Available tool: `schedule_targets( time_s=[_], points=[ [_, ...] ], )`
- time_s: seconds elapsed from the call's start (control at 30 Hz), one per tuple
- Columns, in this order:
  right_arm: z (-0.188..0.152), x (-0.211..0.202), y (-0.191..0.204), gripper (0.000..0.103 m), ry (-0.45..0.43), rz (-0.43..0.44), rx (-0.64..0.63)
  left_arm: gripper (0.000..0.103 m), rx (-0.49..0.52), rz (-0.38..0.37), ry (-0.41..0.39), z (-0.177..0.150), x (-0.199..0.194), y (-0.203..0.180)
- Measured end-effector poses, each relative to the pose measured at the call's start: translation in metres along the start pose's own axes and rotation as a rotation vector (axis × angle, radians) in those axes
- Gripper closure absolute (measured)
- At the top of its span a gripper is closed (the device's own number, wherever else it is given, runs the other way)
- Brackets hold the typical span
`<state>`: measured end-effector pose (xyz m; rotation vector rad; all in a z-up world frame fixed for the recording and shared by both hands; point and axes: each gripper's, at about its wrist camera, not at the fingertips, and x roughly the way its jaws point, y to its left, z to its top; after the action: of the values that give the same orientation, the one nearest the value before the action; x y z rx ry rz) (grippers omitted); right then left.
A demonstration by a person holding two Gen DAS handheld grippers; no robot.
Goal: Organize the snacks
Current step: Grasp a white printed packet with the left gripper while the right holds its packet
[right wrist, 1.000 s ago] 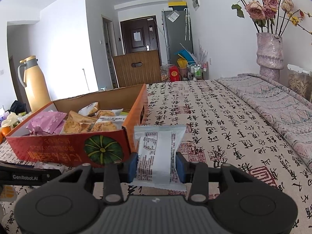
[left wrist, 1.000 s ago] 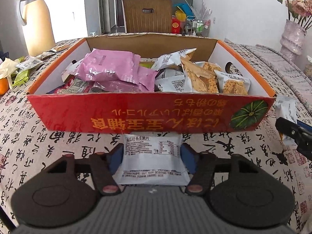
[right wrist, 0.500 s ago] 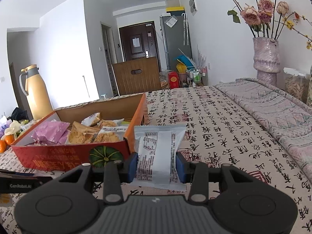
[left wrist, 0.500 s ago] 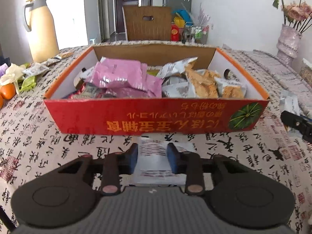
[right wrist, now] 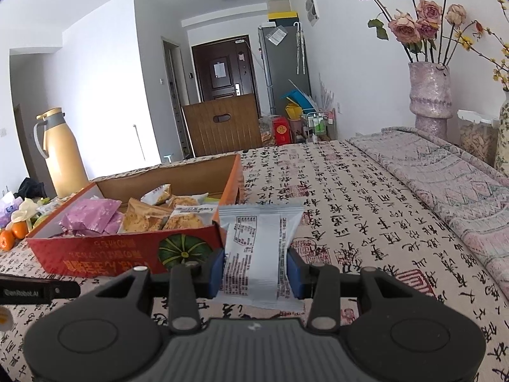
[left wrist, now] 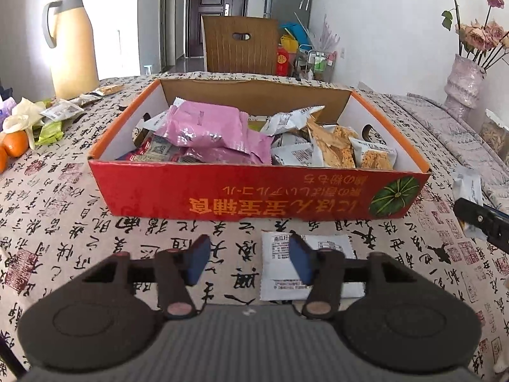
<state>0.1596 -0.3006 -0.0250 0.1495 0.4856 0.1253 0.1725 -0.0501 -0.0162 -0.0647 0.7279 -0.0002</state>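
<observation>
Calligraphy-print cloth (left wrist: 63, 222) covers the table; the left gripper (left wrist: 248, 259) hovers open, a white packet (left wrist: 331, 254) lying flat by its right finger. Rightward, beyond the red snack box (right wrist: 105, 254), the right gripper (right wrist: 254, 275) clamps another white packet (right wrist: 257, 248); it should lift clear over the rim before release.

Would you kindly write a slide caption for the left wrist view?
Open left gripper above patterned tablecloth, flat white snack packet beneath its right finger, before the red cardboard snack box.
</observation>
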Motion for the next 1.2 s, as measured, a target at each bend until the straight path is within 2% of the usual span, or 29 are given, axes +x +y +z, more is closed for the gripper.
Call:
schedule_targets(
  time_s=[0.13, 0.27, 0.33, 0.53, 0.77, 1.03, 1.2],
  points=[
    [-0.003, -0.002, -0.002, 0.063, 0.005, 0.002, 0.009, 0.026, 0.018, 0.005, 0.025, -0.001, 0.009, -0.009],
    [-0.005, -0.002, -0.003, 0.062, 0.009, 0.011, 0.017, 0.021, 0.034, -0.003, 0.054, -0.001, 0.02, -0.023],
    [-0.006, -0.003, -0.003, 0.062, 0.008, 0.017, 0.018, 0.015, 0.051, -0.003, 0.056, 0.0, 0.023, -0.034],
    [-0.007, -0.005, -0.006, 0.062, 0.001, 0.032, 0.029, 0.013, 0.082, 0.015, 0.088, -0.001, 0.036, -0.058],
    [-0.009, -0.006, -0.009, 0.062, 0.0, 0.049, 0.039, 0.01, 0.073, 0.032, 0.107, -0.007, 0.043, -0.062],
    [-0.01, -0.008, -0.008, 0.062, -0.003, 0.055, 0.042, 0.036, 0.078, 0.013, 0.074, -0.013, 0.032, -0.063],
    [-0.013, -0.011, -0.004, 0.062, 0.001, 0.059, 0.039, 0.047, 0.095, -0.003, 0.059, -0.016, 0.026, -0.062]
  ],
)
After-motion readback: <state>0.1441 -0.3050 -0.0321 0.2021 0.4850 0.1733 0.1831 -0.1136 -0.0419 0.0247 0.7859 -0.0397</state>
